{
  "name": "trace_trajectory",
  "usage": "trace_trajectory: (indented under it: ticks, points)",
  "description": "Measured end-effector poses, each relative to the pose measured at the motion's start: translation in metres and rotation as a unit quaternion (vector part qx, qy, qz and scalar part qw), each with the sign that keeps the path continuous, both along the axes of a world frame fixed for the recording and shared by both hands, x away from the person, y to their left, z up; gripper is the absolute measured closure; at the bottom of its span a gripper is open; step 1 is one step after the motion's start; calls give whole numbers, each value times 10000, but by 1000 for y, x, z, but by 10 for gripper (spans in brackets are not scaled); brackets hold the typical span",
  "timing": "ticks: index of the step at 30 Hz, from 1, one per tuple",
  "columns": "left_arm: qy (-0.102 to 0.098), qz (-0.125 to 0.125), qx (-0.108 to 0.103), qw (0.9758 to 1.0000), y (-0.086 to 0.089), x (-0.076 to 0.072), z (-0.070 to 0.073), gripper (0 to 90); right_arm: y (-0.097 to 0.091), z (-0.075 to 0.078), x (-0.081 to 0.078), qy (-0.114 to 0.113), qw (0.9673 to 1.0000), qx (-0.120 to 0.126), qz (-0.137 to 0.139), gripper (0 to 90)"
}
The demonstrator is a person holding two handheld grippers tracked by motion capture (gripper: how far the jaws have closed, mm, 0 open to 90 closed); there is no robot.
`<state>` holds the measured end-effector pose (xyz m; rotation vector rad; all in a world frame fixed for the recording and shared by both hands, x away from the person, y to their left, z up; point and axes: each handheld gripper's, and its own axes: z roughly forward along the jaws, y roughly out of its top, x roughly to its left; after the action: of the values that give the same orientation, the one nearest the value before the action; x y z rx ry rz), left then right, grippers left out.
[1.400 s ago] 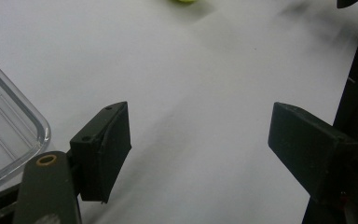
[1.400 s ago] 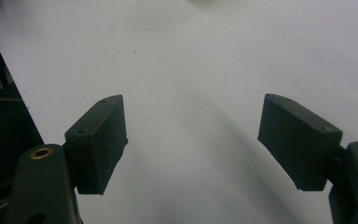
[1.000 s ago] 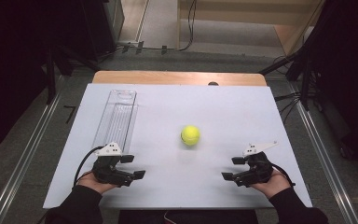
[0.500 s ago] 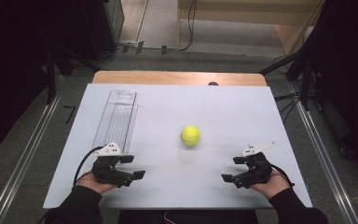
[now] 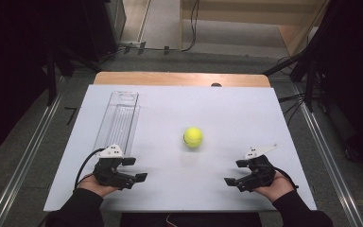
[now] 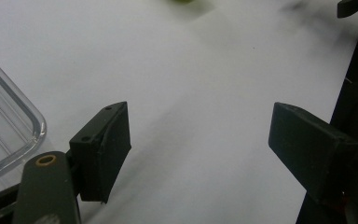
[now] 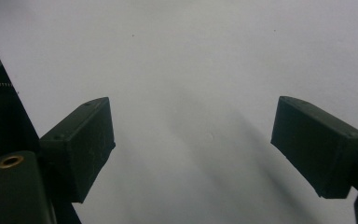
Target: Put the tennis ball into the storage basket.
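Nearest the person, at the front edge of the white table (image 5: 170, 113), both hands rest on the surface, each holding a gripper. The left gripper (image 5: 137, 169) sits at the near left with its jaws spread wide and nothing between them — in the left gripper view only bare white tabletop lies in the gap. The right gripper (image 5: 236, 172) sits at the near right, jaws likewise spread apart and empty over plain table. Farther in, between the two and a little right of centre, a yellow-green tennis ball (image 5: 193, 136) lies alone on the table, well apart from both grippers. Beyond the left gripper, a long clear plastic tray (image 5: 119, 118) stretches toward the far edge — its near corner shows beside the left jaw.
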<state>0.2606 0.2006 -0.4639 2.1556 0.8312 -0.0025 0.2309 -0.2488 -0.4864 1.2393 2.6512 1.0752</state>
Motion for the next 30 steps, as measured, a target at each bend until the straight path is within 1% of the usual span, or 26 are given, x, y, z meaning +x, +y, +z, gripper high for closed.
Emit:
trace_trajectory:
  ticks: [17, 21, 23, 26, 27, 30]
  points:
    - [9, -17, 17, 10000, 0, 0, 0, 216, 0, -1, 0, 17, 10000, -62, -7, 113]
    - [173, -9, -61, 9998, -3, 1, 1, 215, 0, -2, 0, 16, 10000, -93, -23, 114]
    - [242, -2, -57, 9997, -6, 1, 2, 179, 0, -2, 1, 16, 9999, -110, -15, 114]
    - [220, 22, -100, 9997, -9, 1, 3, 176, 0, -2, 1, 14, 9999, -100, -24, 114]
    - [165, 39, -118, 9998, -11, 0, 5, 175, 0, -2, 1, 16, 10000, -95, -16, 113]
    - [162, 79, -180, 9997, -14, 0, 8, 144, 0, -2, 1, 21, 9999, -95, -25, 114]
